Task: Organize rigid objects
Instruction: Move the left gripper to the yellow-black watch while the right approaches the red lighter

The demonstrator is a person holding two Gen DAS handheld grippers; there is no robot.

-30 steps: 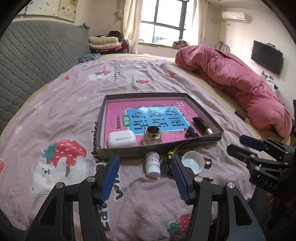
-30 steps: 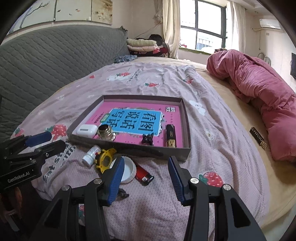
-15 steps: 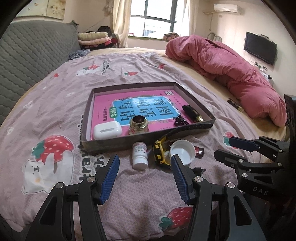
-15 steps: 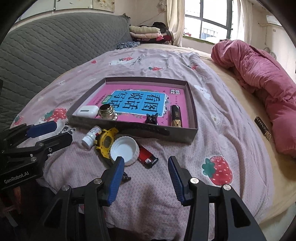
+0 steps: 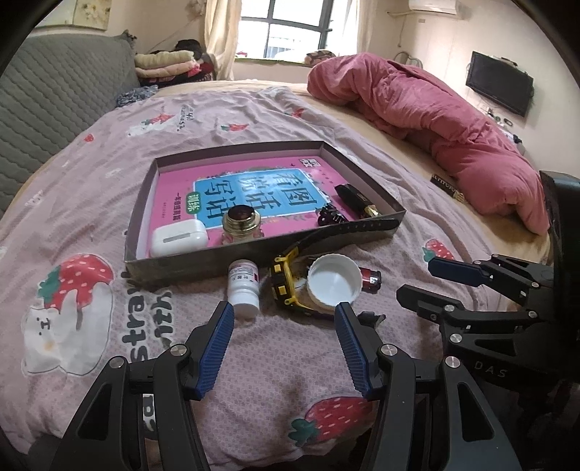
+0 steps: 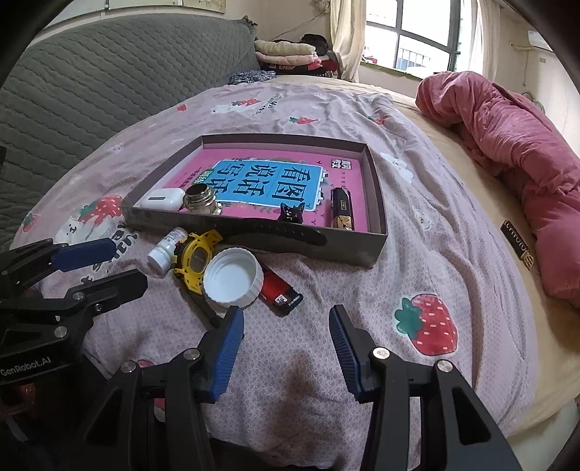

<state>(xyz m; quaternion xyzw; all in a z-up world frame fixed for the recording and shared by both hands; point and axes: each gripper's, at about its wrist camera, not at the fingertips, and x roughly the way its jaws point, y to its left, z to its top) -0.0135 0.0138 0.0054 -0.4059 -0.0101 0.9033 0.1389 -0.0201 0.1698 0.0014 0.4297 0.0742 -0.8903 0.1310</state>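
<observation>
A strawberry-print bedsheet (image 5: 108, 203) covers the bed, with a pink quilt (image 5: 435, 119) heaped near the window (image 5: 290, 32). Left gripper (image 5: 284, 344) and right gripper (image 6: 286, 344) hover spread apart, empty, near the pill bottle (image 5: 243, 286) lying just outside the tray (image 5: 174, 262).

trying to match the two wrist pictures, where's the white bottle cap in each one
Left wrist view: the white bottle cap lies low and right of centre, just beyond the left gripper's right finger, touching the yellow watch.
Right wrist view: the cap lies left of centre, between the watch and the red lighter.
Shared landmark: the box's near wall, just behind it.
</observation>
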